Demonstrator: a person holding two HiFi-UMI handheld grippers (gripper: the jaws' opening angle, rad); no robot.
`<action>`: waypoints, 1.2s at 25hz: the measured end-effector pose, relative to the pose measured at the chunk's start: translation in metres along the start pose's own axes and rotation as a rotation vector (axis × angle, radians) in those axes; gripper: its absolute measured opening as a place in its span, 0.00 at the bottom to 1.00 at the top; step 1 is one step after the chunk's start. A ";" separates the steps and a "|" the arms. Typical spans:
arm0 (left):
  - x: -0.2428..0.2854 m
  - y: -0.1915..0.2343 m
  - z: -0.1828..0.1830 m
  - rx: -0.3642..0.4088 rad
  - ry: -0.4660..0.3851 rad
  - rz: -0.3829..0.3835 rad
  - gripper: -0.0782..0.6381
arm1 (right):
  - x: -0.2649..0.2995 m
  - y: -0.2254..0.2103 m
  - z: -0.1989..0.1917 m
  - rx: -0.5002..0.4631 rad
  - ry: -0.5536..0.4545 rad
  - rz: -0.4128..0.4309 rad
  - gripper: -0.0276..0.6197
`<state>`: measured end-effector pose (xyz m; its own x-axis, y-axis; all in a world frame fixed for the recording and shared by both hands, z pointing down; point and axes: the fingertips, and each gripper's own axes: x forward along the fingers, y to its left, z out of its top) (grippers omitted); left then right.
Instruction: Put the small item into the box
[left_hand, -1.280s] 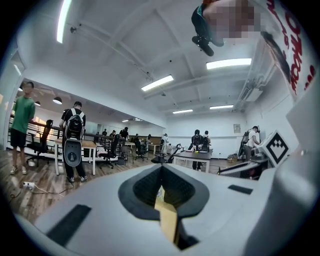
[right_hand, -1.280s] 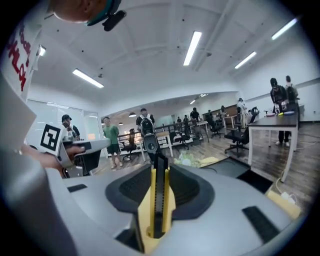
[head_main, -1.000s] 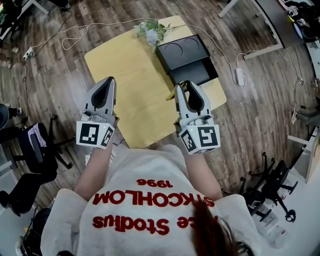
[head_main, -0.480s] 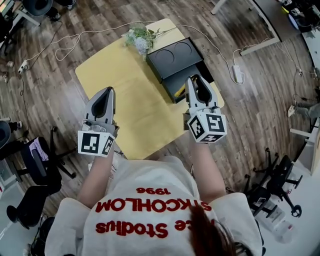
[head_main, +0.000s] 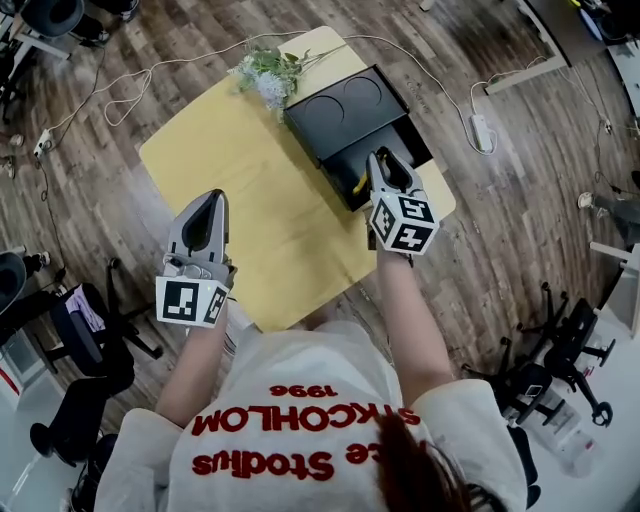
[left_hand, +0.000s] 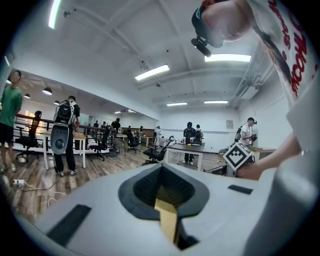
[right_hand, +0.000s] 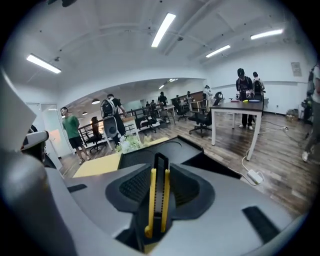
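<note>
A: Where is the small thing sitting right now?

B: The right gripper (head_main: 380, 165) is pinching it. It is a slim yellow-and-black plastic item (right_hand: 158, 195), possibly a utility knife, though I am not sure. It is standing between the pads with its far end reaching past them. It is hanging over the open tray of the black rectangular box (head_main: 410, 135), not yet inside.

A: And the other one?

B: The left gripper (head_main: 208, 205) is hovering near the left edge of the yellow wooden table (head_main: 270, 220). Its jaws are pressed together, carrying nothing, well apart from the box.

A: What is worrying you from here?

B: Three things, all guesses. First, the item is projecting ahead of the jaws, so its tip could be catching the tray wall on the way in and twisting in the grip. Second, letting go from too high is risking a bounce out onto the table. Third, the box's flat lid (head_main: 345, 105) is lying open just beyond the tray, close to the gripper. A nudge there could be pushing the whole box toward the pale flower sprig (head_main: 265, 72) at its far corner
</note>
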<state>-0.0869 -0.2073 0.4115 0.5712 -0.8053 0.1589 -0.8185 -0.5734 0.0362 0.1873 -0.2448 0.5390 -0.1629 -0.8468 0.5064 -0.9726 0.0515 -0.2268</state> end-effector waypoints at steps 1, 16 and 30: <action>0.001 0.000 -0.001 -0.001 0.004 -0.002 0.12 | 0.004 -0.003 -0.004 0.005 0.020 -0.010 0.22; 0.002 -0.002 -0.013 -0.016 0.030 0.005 0.12 | 0.060 -0.043 -0.030 -0.007 0.330 -0.124 0.25; -0.004 0.000 -0.012 -0.022 0.018 0.033 0.12 | 0.059 -0.050 -0.028 -0.018 0.328 -0.155 0.11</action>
<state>-0.0902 -0.2023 0.4229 0.5425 -0.8209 0.1781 -0.8383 -0.5427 0.0521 0.2218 -0.2823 0.6034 -0.0547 -0.6307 0.7741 -0.9922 -0.0524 -0.1128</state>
